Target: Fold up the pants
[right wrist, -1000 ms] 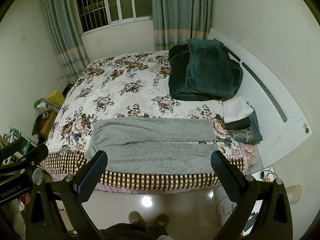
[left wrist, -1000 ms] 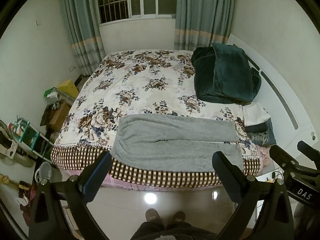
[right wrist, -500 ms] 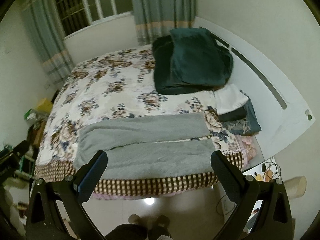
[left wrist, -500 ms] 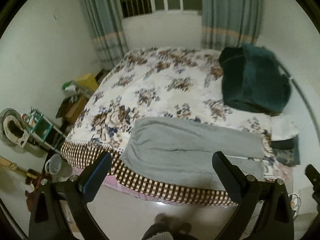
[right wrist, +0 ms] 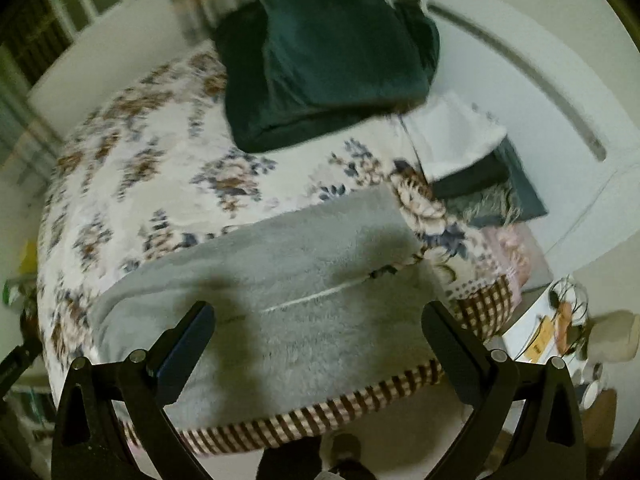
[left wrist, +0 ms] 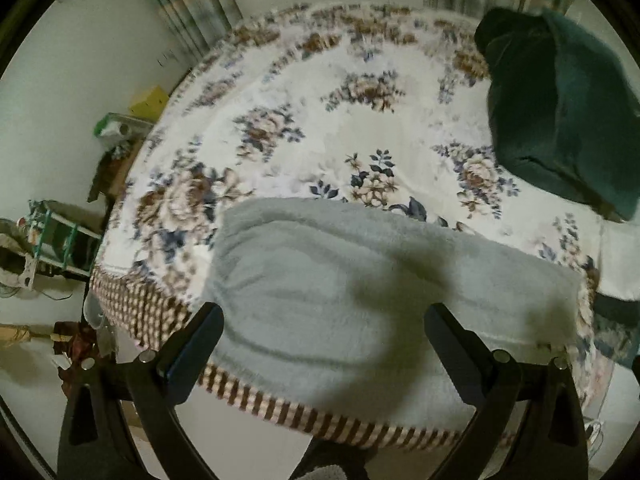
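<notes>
In the left view your left gripper (left wrist: 322, 332), fingers wide and empty, hangs over the waist end of the grey pants (left wrist: 360, 280) spread along the bed (left wrist: 280, 128) edge, while in the right view your right gripper (right wrist: 318, 332), equally wide, hangs over the leg ends, seemingly to take both ends together.

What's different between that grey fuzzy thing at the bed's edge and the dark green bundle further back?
The grey pants are spread flat in one layer along the near edge; the dark green blanket is folded into a thick pile near the headboard. The pants are pale and long; the blanket is dark and compact. Both look plush and rest on the floral bedspread.
</notes>
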The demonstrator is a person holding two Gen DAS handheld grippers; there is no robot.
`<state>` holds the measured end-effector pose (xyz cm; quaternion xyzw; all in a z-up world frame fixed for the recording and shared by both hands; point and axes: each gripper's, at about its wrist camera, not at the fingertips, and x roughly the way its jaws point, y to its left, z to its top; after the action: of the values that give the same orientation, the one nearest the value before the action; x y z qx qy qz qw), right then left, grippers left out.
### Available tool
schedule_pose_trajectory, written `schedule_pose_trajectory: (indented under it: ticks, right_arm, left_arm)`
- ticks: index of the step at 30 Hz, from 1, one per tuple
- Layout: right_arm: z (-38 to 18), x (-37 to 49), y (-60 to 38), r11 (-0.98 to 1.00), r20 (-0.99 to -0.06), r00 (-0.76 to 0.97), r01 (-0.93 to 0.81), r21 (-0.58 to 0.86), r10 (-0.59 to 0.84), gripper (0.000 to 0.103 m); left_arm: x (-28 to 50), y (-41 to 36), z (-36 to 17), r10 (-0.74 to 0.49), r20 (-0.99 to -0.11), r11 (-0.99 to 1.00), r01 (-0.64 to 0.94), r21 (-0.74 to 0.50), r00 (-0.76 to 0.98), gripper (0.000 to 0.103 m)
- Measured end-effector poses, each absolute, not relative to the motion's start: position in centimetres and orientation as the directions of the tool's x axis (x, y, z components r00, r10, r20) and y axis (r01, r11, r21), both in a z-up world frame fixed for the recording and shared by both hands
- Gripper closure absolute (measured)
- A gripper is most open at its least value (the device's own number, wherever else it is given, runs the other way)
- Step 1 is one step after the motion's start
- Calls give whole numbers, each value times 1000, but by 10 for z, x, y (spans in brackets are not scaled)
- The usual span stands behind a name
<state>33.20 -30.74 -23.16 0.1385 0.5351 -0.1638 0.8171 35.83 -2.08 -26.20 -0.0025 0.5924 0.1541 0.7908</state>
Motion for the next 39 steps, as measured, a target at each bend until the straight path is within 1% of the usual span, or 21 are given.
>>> schedule_pose_trajectory:
  ticks: [3,7,10,13,15,16,17,18,19,20,21,22,23,24,25,27,28,29,32,36,39]
  right_arm:
    - [-289,396,-332,875,-945,313,479,71,-95,0]
    - [-369,462,-359,816,-970,235,570,90,-58,0]
    - [-439,514,-382,765,-984,177,636,99,-20,0]
    - [-500,546,-402,724,-994,111,685,81,6,0]
    - [-534,560,-412,705,-997,73,707,63,16,0]
    - [-551,566,-418,694,-999,49,719,49,19,0]
    - [-568,572,-424,679,-999,30,733,39,24,0]
    - [-588,580,-431,656,-999,17,754,41,43,0]
    - [-597,582,-434,641,-999,6,767,37,50,0]
    - [-611,585,-440,616,-998,3,786,45,69,0]
    - [-620,587,-443,597,-996,7,800,62,93,0]
    - [-629,589,-446,577,-994,7,814,70,110,0]
    - [-637,590,-449,556,-992,16,827,83,124,4]
    - [-643,592,-451,547,-991,31,831,100,133,16]
    - [-647,594,-451,546,-990,38,831,105,133,26]
    - [-649,594,-451,558,-992,48,823,108,121,64]
    - [-645,593,-449,566,-990,72,815,127,119,75]
    - [-639,591,-448,580,-990,91,802,139,112,90]
    - [-608,574,-439,626,-981,165,755,194,104,93]
    - [-545,535,-423,679,-957,261,682,273,124,93]
    - [-502,491,-421,698,-939,311,639,323,150,93]
  left_arm:
    - [406,-13,-304,243,-951,945,-266,189,190,0]
    - [473,-1,-383,223,-972,931,-310,190,73,0]
    - [518,10,-454,191,-981,918,-348,192,-36,0]
    - [551,23,-520,132,-982,899,-401,176,-135,0]
    - [563,31,-552,103,-979,883,-436,171,-177,0]
    - [566,35,-568,90,-976,872,-457,174,-200,2]
    - [567,40,-581,79,-973,860,-479,178,-219,11]
    - [565,45,-593,64,-968,846,-501,180,-241,16]
    - [563,48,-598,57,-966,839,-513,183,-252,28]
    - [560,51,-601,44,-968,829,-531,175,-249,38]
    - [556,53,-601,41,-970,822,-544,168,-238,44]
    - [552,55,-597,46,-975,817,-553,162,-217,61]
    - [548,56,-592,52,-980,815,-559,153,-193,80]
    - [543,56,-585,66,-984,817,-557,150,-168,87]
    - [540,57,-580,67,-987,818,-558,140,-148,95]
    - [525,59,-560,54,-996,821,-564,87,-75,97]
    - [517,60,-548,46,-998,822,-566,61,-40,98]
    - [509,59,-537,40,-999,826,-563,36,-6,98]
    - [471,53,-484,39,-995,841,-541,-17,93,99]
    - [389,50,-414,30,-977,846,-525,-89,213,99]
    - [349,53,-398,33,-962,842,-526,-119,271,99]
